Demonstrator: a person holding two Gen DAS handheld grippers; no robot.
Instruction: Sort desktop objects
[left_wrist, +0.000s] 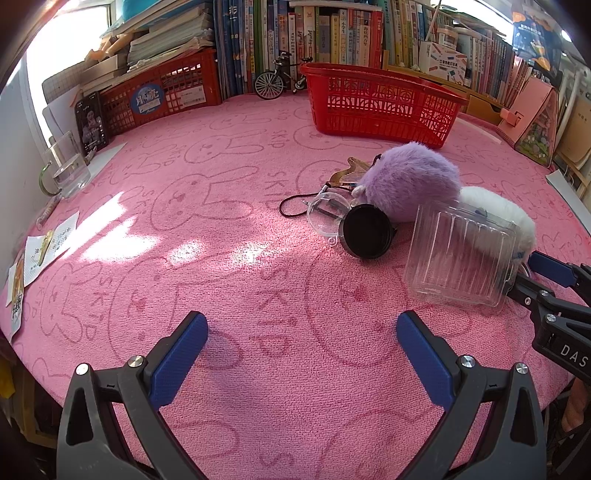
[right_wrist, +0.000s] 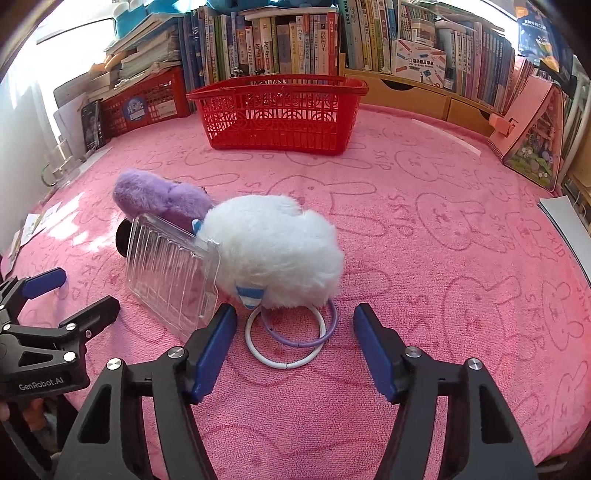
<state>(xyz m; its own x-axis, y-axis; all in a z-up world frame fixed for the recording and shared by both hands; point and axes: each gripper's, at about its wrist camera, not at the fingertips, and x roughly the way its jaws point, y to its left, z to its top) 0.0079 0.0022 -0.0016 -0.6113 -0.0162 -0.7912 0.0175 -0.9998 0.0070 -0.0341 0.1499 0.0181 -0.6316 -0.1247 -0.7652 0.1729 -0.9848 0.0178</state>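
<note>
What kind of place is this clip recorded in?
Most likely a home study desk. A pink bunny-print cloth covers the surface, a long row of books stands packed along the back, and plush toys, a white one and a purple one, lie near a red basket.

Desk is covered in a pink towel-like cloth (left_wrist: 229, 258) printed with bunny outlines and "SKIP". Packed bookshelves (right_wrist: 280, 40) run along the back, with wooden drawers (right_wrist: 417, 96) underneath on the right. Bright sun pours in from a window (left_wrist: 66, 48) on the left, leaving patches on the cloth.
</note>
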